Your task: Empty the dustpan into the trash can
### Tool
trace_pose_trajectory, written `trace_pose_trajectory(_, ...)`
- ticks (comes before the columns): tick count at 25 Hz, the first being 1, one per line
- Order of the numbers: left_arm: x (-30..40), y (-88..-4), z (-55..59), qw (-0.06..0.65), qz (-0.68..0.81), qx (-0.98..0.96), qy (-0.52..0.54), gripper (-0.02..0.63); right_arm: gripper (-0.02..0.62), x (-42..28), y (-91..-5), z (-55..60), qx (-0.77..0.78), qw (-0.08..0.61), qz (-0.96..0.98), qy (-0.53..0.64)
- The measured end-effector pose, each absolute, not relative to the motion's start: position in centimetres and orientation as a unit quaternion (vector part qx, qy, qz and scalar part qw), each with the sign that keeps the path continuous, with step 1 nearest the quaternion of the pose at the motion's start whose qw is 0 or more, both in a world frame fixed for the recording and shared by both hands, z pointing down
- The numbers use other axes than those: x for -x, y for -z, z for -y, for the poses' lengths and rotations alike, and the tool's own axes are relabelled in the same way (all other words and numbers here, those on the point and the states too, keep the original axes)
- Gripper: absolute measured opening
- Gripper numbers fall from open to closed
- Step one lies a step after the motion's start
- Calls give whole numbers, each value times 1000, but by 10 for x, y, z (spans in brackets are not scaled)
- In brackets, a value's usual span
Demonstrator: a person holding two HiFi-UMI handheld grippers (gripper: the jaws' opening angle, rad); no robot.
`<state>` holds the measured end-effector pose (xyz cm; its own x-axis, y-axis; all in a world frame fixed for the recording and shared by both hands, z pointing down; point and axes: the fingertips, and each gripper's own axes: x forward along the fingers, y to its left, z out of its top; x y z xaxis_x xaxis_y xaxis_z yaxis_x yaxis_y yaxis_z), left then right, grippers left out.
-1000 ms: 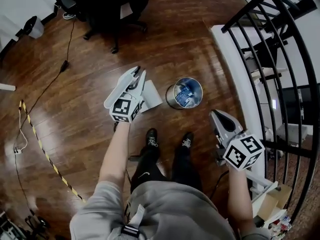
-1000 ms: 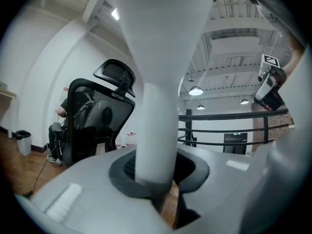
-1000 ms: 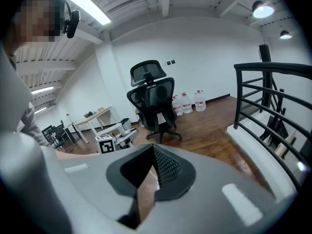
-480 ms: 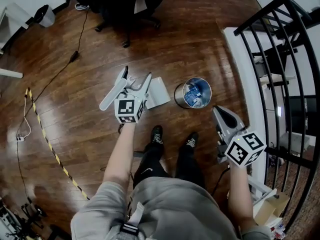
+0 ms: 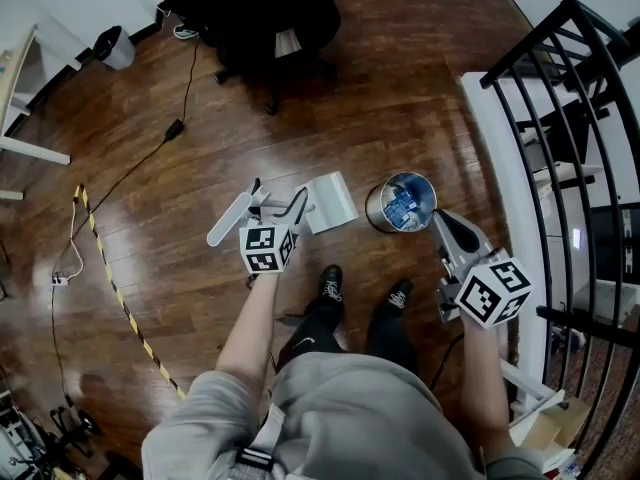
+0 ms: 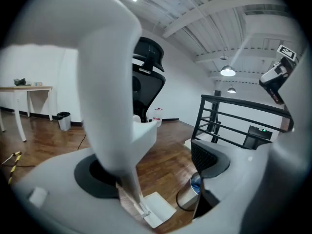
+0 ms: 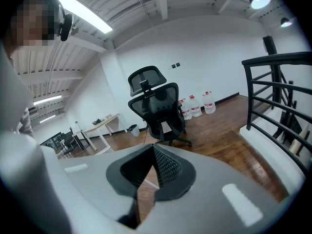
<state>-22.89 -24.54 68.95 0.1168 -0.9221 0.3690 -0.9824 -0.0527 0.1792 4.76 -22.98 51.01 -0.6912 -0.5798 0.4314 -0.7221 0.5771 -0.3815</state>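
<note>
The white dustpan (image 5: 330, 200) lies on the wood floor just left of the round metal trash can (image 5: 405, 200), which holds blue scraps. My left gripper (image 5: 278, 196) sits right behind the dustpan, and its jaws have just been opening. They stand wide apart without pressing on anything. In the left gripper view the dustpan (image 6: 158, 211) is low between the jaws, its thin handle running up beside the left one, and the can (image 6: 187, 196) is to its right. My right gripper (image 5: 441, 220) is shut and empty, its tip beside the can's near right rim.
A black office chair (image 5: 270, 8) stands beyond the dustpan. A black stair railing (image 5: 560, 118) and a white ledge run down the right side. Yellow-black tape (image 5: 110, 288) and a cable cross the floor at left. The person's shoes (image 5: 330, 283) stand just behind the dustpan.
The left gripper held the dustpan's handle a second ago. Its jaws have since spread wide and it has come lower. The dustpan now rests on the floor beside the can.
</note>
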Motion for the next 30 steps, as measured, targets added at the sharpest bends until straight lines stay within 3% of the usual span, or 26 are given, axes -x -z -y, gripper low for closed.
trace_pose_trajectory(4,229,-708,220,246,659,-704,-99,436,0,-47,-499,233,-373,114,882,-265)
trace_pose_trajectory(6,222,-714,201,278,648,-702,-101,387,0,-51,-492,234,-380,103,881,-261)
trace_pose_trajectory(8,208,-712,182,299,635,-705,-101,296,0,-59,-482,235,-393,89,879,-256)
trace_pose_trajectory(12,197,-709,169,322,657,-676,-87,264,0,-86,-459,238,-417,59,875,-239)
trace_pose_trajectory(24,191,-718,160,380,662,-630,-143,296,0,-143,-416,233,-462,15,862,-209)
trace_pose_trajectory(30,79,-623,209,294,501,-809,-89,21,0,-150,-403,235,-470,1,862,-191)
